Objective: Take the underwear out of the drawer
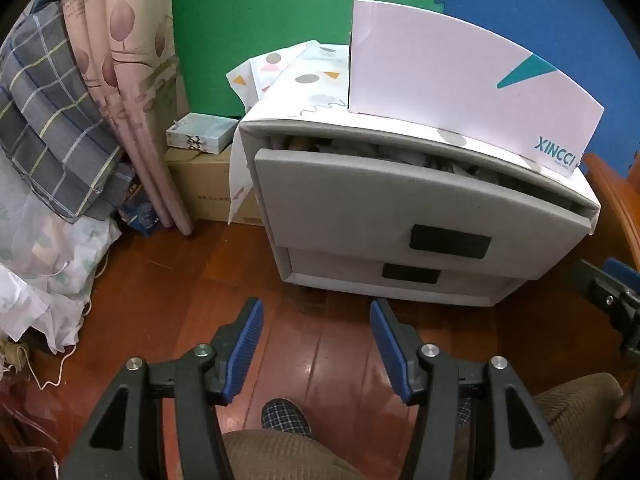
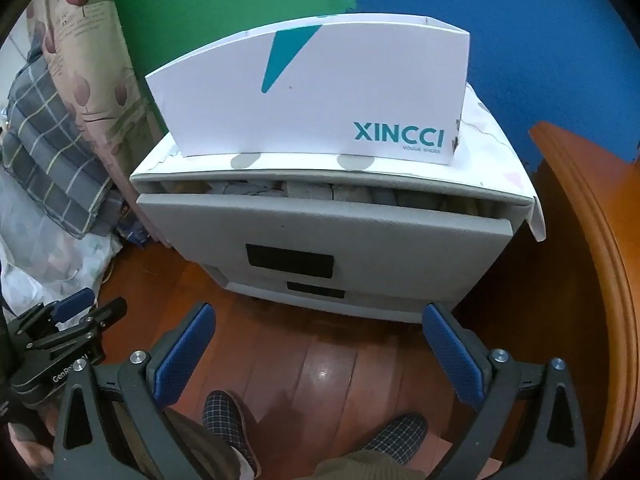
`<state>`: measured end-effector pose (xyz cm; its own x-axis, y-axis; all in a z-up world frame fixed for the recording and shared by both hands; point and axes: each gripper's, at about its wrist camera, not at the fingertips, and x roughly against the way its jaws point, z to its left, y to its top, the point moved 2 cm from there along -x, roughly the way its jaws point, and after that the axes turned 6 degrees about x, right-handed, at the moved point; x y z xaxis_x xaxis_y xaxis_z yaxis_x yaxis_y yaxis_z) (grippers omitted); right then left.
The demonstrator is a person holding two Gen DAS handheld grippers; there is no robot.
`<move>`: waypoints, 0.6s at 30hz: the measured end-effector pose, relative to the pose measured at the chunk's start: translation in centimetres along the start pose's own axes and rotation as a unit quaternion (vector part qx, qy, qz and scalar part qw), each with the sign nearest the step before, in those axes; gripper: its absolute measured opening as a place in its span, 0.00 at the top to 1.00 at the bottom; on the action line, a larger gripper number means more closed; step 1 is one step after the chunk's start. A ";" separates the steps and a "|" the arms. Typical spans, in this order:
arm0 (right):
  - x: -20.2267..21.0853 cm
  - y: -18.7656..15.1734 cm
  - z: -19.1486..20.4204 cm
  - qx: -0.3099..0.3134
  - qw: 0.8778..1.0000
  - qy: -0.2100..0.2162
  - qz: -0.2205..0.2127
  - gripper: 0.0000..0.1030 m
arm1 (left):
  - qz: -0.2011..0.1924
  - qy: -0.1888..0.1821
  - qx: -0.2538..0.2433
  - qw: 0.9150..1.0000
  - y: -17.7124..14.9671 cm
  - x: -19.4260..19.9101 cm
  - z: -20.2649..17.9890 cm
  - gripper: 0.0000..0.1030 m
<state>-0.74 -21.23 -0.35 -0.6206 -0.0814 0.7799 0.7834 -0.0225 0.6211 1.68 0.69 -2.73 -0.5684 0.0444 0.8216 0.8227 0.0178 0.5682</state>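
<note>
A small grey two-drawer chest [image 1: 400, 216] [image 2: 320, 236] stands on the wooden floor. Its top drawer [image 1: 416, 200] [image 2: 328, 228] is pulled out a little, and folded grey and pale clothes [image 2: 296, 191] [image 1: 400, 152] show in the gap. My left gripper [image 1: 316, 344] hangs over the floor in front of the chest, jaws partly apart with nothing between them. My right gripper [image 2: 320, 344] is wide open, also short of the chest and empty. Its side shows at the right edge of the left wrist view [image 1: 616, 296]. The left gripper appears low on the left in the right wrist view [image 2: 68, 320].
A white XINCCI box [image 1: 460, 92] [image 2: 316, 100] stands on the chest's patterned cloth top. Left are curtains [image 1: 120, 92], plaid bedding [image 1: 48, 120] and cardboard boxes [image 1: 208, 188]. A wooden furniture edge [image 2: 592, 264] curves on the right. The person's knees and plaid slippers [image 2: 228, 420] are below.
</note>
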 end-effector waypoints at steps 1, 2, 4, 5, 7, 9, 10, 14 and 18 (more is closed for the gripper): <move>-0.3 0.0 -0.2 -0.002 1.000 0.002 0.004 0.00 | 0.001 0.001 0.001 1.000 0.0 -0.1 0.0 0.45; -0.4 0.0 -0.2 -0.003 1.000 -0.001 0.006 0.00 | 0.002 -0.001 0.002 1.000 0.0 -0.2 0.0 0.45; -0.5 0.0 -0.1 -0.004 1.000 -0.002 0.008 0.00 | 0.003 0.001 0.002 1.000 -0.1 -0.3 0.0 0.45; -0.5 -0.1 -0.1 -0.004 1.000 -0.004 0.008 0.00 | 0.004 -0.001 0.002 1.000 -0.2 -0.4 -0.1 0.45; -0.5 -0.1 0.0 -0.001 1.000 -0.008 0.010 0.00 | 0.005 -0.002 0.001 1.000 0.1 -0.3 -0.1 0.45; -0.7 0.0 0.0 -0.001 1.000 -0.012 0.012 0.00 | 0.005 -0.001 -0.002 1.000 0.0 -0.3 -0.2 0.45; -0.8 -0.1 0.0 -0.002 1.000 -0.016 0.015 0.00 | 0.004 -0.002 -0.003 1.000 -0.1 -0.3 -0.2 0.45; -0.9 0.0 -0.2 -0.009 1.000 -0.018 0.019 0.00 | 0.004 0.001 -0.008 1.000 -0.1 -0.3 -0.3 0.45; -1.1 -0.1 -0.2 -0.008 1.000 -0.023 0.017 0.00 | 0.007 0.001 -0.007 1.000 -0.1 -0.4 -0.2 0.45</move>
<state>-0.13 -21.38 -1.25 -0.5936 -0.0365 0.8039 0.8047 -0.0371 0.5925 1.87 0.44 -3.11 -0.5568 0.0416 0.8296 0.8304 0.0039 0.5572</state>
